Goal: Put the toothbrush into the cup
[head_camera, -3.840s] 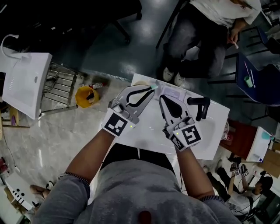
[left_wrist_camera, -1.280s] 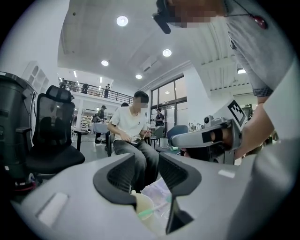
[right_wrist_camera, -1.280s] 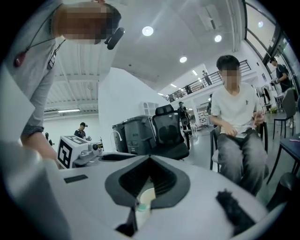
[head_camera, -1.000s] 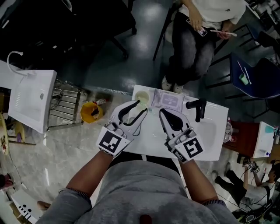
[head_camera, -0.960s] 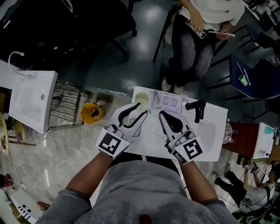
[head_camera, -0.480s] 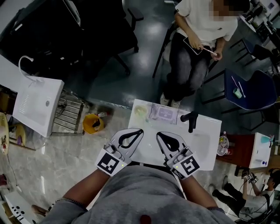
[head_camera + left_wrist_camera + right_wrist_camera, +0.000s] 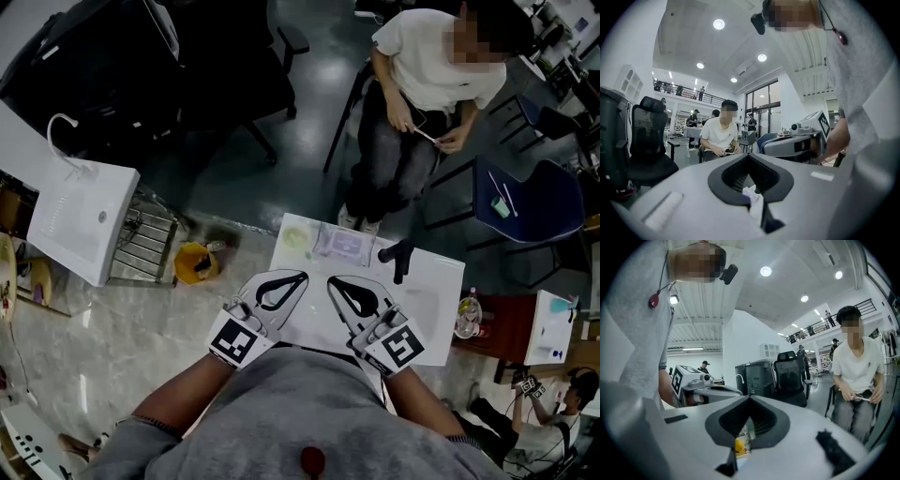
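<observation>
Over the white worktop's (image 7: pixel 427 295) near edge you hold the left tongs (image 7: pixel 302 277) and right tongs (image 7: pixel 332 280) side by side, both pressed together and empty, while the cup (image 7: pixel 296 237) stands at the far left corner, the toothbrush too small to make out.

I count two grippers in my hands: one left gripper (image 7: pixel 302 277) and one right gripper (image 7: pixel 334 281). In front of me is one white table (image 7: pixel 427 302), with one black faucet (image 7: pixel 395 259), one pale cup (image 7: pixel 296 237) and one flat tray (image 7: pixel 343 246) on it. I see one yellow bucket (image 7: pixel 192 263) on the floor and one seated person (image 7: pixel 422 84) beyond the table.
</observation>
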Demonstrator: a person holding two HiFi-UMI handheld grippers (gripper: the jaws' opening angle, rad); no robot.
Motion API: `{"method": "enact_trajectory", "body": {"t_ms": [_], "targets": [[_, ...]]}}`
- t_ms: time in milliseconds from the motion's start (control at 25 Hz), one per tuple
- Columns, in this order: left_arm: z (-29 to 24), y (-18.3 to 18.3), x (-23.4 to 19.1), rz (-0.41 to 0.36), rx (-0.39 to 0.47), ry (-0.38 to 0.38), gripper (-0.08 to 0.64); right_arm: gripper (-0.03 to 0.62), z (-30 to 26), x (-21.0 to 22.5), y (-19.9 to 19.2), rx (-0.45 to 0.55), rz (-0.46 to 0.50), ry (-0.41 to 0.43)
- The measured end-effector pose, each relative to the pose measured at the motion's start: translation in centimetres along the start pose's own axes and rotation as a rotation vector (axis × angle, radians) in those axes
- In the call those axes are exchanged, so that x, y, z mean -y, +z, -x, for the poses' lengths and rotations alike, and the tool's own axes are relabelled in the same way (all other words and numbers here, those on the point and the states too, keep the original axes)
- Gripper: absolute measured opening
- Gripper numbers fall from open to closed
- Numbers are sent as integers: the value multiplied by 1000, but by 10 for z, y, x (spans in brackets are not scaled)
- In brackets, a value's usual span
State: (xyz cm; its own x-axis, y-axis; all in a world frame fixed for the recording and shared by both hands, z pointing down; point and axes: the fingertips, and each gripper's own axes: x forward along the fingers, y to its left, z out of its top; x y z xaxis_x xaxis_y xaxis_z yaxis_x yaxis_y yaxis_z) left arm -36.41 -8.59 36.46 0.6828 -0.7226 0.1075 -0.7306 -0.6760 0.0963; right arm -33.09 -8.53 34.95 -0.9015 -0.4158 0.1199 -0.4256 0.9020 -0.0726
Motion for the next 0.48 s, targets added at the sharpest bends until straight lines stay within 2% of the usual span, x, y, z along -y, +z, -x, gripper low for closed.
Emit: {"method": "enact_trajectory", "body": {"t_ms": [280, 480], "targets": [[-2, 2, 1, -17, 1, -8, 8, 14, 0, -1, 6, 23, -23, 10], [-5, 1, 1, -92, 8, -33, 8, 14, 2, 0, 2, 2, -8, 20]]}}
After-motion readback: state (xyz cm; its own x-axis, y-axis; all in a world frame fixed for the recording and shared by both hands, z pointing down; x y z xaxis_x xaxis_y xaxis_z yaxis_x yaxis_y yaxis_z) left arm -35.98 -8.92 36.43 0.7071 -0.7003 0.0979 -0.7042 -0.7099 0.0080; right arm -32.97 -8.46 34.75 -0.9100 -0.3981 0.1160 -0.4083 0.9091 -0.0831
